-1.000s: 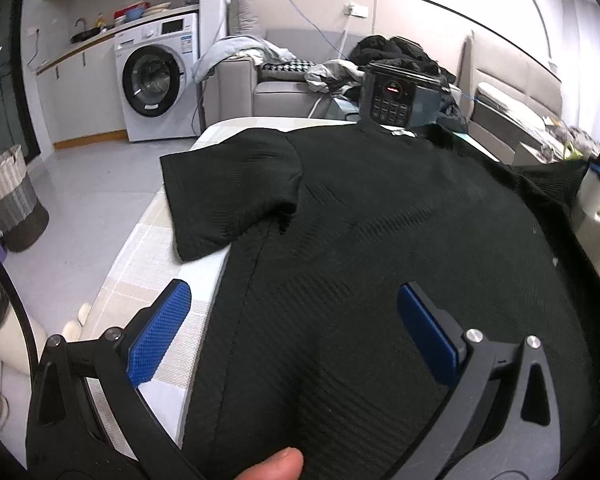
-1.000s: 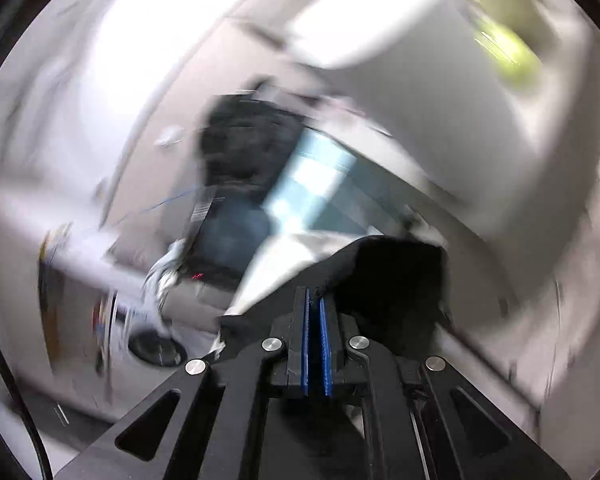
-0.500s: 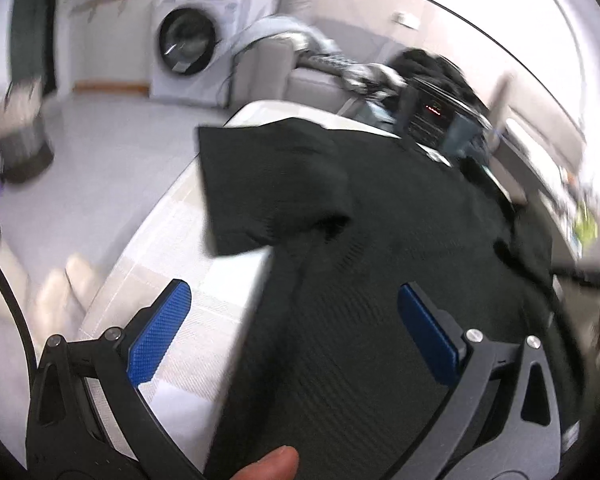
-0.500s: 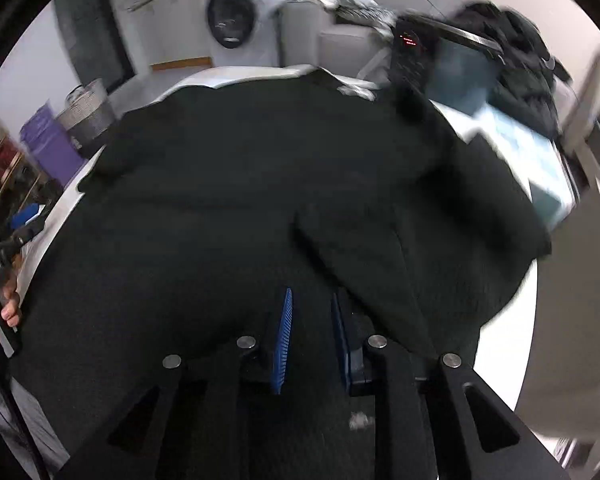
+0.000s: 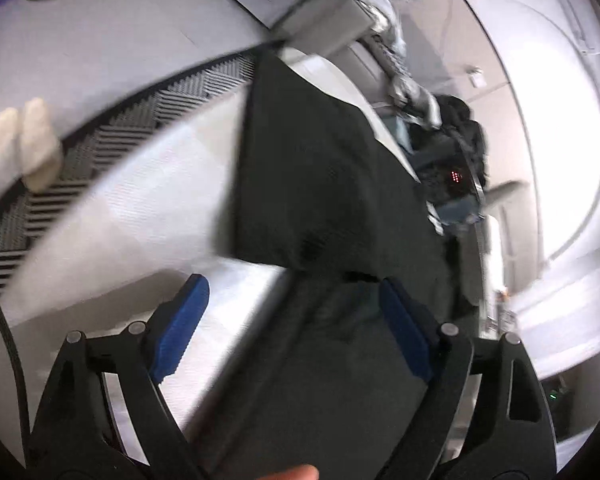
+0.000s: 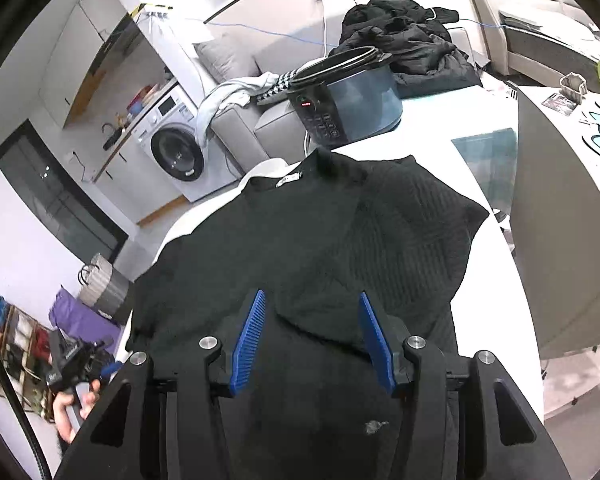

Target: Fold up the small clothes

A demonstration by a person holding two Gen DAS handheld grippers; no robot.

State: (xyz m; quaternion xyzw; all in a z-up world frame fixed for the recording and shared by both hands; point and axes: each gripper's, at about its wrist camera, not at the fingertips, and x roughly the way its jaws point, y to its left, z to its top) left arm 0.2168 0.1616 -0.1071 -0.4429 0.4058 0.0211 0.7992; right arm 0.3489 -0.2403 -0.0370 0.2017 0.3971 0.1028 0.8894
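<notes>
Black shirt (image 6: 300,248) spread flat on white tabletop (image 6: 496,264), left tongs (image 5: 292,320) wide but closing over its sleeve edge, right tongs (image 6: 312,332) opening above fabric, gripping nothing.

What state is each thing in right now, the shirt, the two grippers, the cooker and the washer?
Shirt: spread flat on the table, one sleeve folded in.
Left gripper: closing, pads not yet on the shirt.
Right gripper: opening, nothing gripped.
Cooker: lid on, red display lit.
Washer: door shut.
</notes>
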